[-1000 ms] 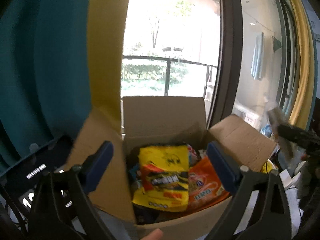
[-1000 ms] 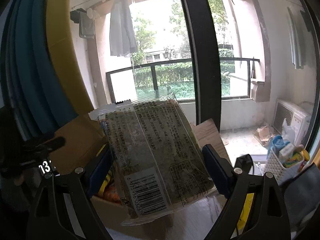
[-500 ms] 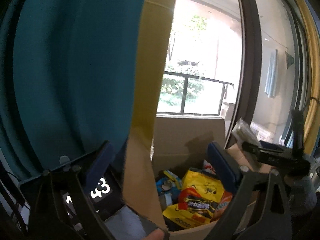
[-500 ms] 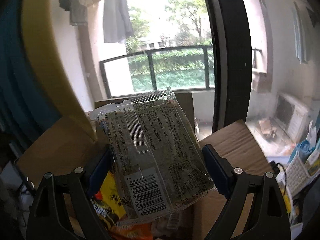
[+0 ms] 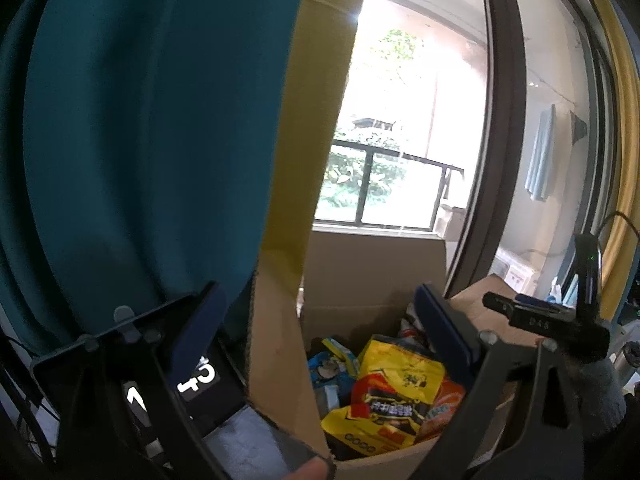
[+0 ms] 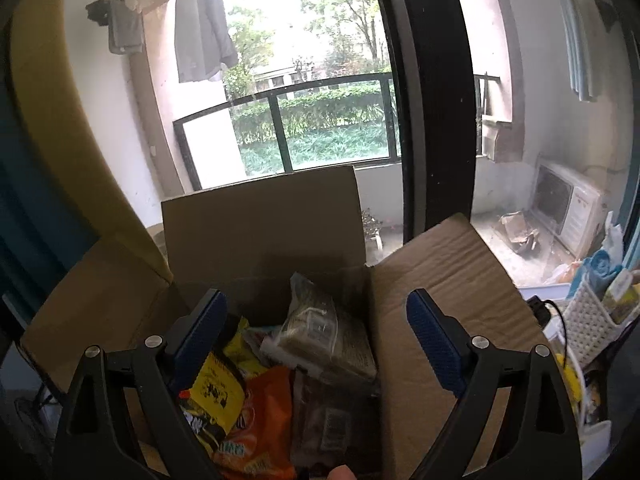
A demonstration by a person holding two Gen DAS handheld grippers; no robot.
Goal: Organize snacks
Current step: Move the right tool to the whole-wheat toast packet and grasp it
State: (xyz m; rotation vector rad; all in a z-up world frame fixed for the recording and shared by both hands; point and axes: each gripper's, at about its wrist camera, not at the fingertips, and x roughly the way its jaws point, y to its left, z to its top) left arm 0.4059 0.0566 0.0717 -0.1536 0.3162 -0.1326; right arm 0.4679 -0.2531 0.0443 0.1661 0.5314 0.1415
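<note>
An open cardboard box point(image 6: 264, 216) stands below the window with its flaps up. Inside lie a yellow snack bag point(image 6: 214, 394), an orange bag point(image 6: 260, 428) and a clear packet of greenish-brown snack point(image 6: 320, 332) against the box's right wall. My right gripper point(image 6: 316, 340) hangs open over the box with nothing between its fingers. In the left wrist view the same box point(image 5: 376, 268) shows the yellow bag point(image 5: 396, 388), the orange bag point(image 5: 444, 408) and blue packets point(image 5: 332, 364). My left gripper point(image 5: 316, 344) is open and empty, straddling the box's left flap point(image 5: 276, 360).
A teal curtain point(image 5: 140, 140) and a yellow curtain point(image 5: 312, 120) hang close on the left. A dark screen with white digits point(image 5: 188, 384) sits left of the box. A white basket of items point(image 6: 592, 316) stands at the right, beside a dark window frame point(image 6: 432, 100).
My right gripper has opened and let go of the clear packet, which now lies in the box. The left gripper has swung left, toward the curtains.
</note>
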